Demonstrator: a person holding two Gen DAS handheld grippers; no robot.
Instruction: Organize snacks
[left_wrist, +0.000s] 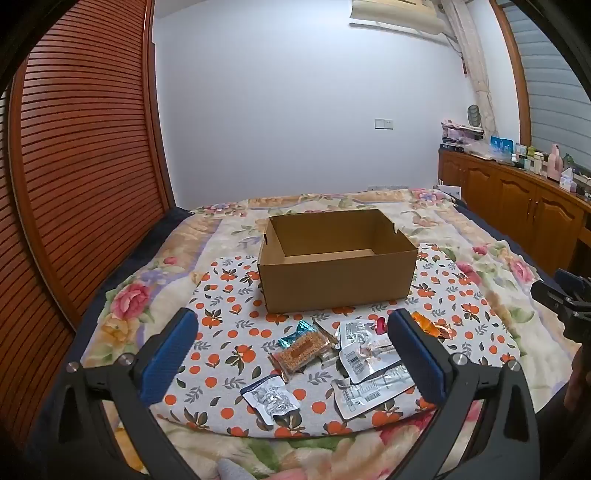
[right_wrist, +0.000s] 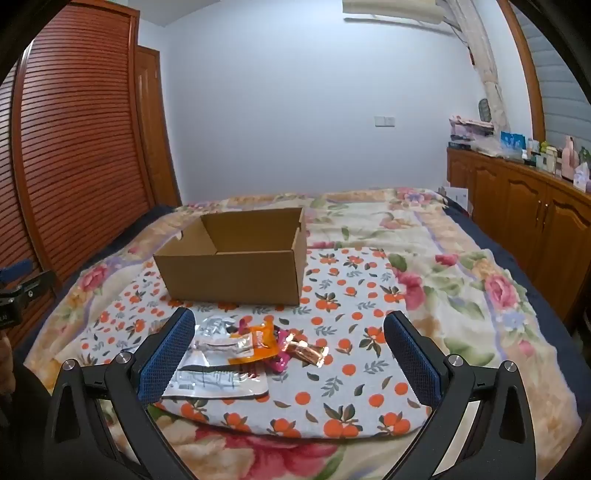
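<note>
Your snack packets lie clustered on the orange-print cloth, just in front of the empty cardboard box; their labels are unreadable. The cloth covers a floral bed beside a slatted wardrobe. Your left tool and right tool hover spread wide, gripping nothing.

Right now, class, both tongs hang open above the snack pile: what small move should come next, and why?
Probably lower the left tongs over the grain bar and close. It lies almost midway between the open fingers, the cardboard box behind it looks empty, and the right tongs hold nothing either.
</note>
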